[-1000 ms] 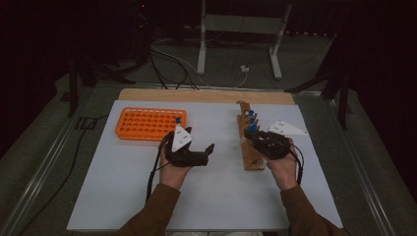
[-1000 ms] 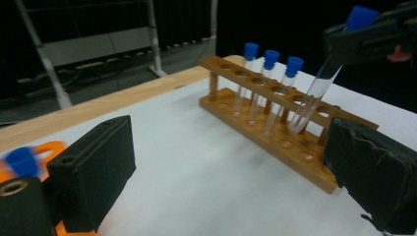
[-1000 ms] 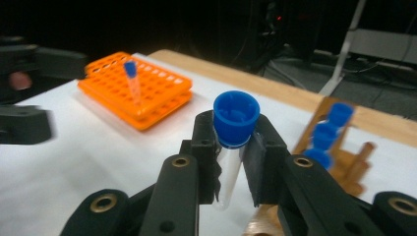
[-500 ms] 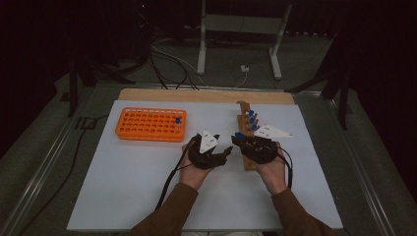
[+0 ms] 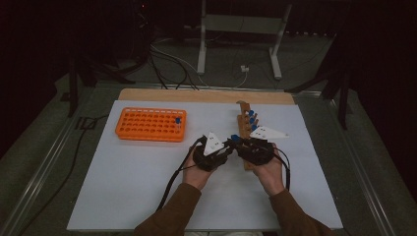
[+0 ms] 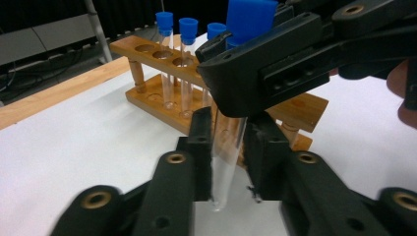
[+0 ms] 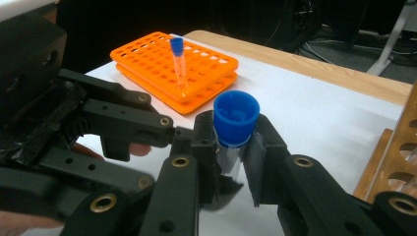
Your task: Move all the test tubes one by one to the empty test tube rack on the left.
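Note:
A glass test tube with a blue cap [image 7: 236, 118] hangs upright between both grippers, just above the white mat. My right gripper [image 7: 235, 147] is shut on it right under the cap. My left gripper [image 6: 231, 157] has just been closing and now clamps the tube's lower glass [image 6: 223, 184] from the opposite side. In the high view the two grippers, left [image 5: 227, 146] and right [image 5: 237, 142], meet nose to nose beside the wooden rack [image 5: 243, 110]. That rack [image 6: 147, 51] holds three more blue-capped tubes [image 6: 164, 22].
An orange grid rack [image 5: 147, 123] lies at the far left of the white mat [image 5: 123, 187], with one blue-capped tube [image 5: 178, 121] standing in it, the same tube [image 7: 178, 64] in the right gripper view. A wooden strip [image 5: 196, 95] borders the mat's far edge. Cables trail toward the person.
The left hand has swung right, up to the right gripper, and its jaws have closed on the tube. The right hand has shifted slightly left, still holding the tube.

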Demonstrator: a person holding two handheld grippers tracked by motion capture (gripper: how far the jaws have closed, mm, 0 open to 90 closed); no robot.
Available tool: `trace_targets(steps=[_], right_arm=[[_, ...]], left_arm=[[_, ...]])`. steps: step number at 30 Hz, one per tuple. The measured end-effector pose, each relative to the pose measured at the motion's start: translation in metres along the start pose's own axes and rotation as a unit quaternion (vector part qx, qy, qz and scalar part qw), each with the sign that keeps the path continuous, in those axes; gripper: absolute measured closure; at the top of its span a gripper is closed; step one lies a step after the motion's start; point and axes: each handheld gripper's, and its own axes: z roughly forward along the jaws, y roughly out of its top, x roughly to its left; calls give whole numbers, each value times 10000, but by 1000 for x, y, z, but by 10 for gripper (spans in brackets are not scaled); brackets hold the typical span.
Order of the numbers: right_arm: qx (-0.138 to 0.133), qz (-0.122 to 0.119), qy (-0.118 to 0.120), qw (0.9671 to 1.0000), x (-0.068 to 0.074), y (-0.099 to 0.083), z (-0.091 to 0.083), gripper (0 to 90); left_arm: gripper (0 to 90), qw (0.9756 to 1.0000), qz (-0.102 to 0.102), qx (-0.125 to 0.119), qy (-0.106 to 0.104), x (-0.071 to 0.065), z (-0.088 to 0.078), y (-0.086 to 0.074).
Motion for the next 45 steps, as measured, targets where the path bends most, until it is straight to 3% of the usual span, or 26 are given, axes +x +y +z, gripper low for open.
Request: trace_targets(steps=[2,7,9,10,11,14,22,31,45], right_arm=[[10,28,80,10000,-1,0,0,729],[-124,82,506,9986,-6,2,-5,464],[-153,72,525,9985,-6,2,-6,417],[-164,41,477,9987,-7,3,-7,326],[-164,41,477,9987,-7,3,-7,326],[-188,16,392,9991,-8,4,-7,198],[-265,-60,201,9994,-10,5,-11,41],[-277,-135,138,9994,-12,6,-13,14],[-352,-153,-23,9993,-23,6,-21,0]], left_arm=[[780,10000,16,9,1,0,0,0],[783,10000,-54,31,33,4,0,-1],[783,9999,-84,40,63,6,-1,-2],[783,9999,-104,38,70,7,-1,-2],[783,9999,-124,43,85,8,-2,-2],[783,9997,-214,17,119,11,-4,-3],[783,9992,-357,-15,182,19,-11,-6],[783,9984,-462,-127,296,32,-27,-6],[783,9941,-766,-496,581,63,-64,-9]])
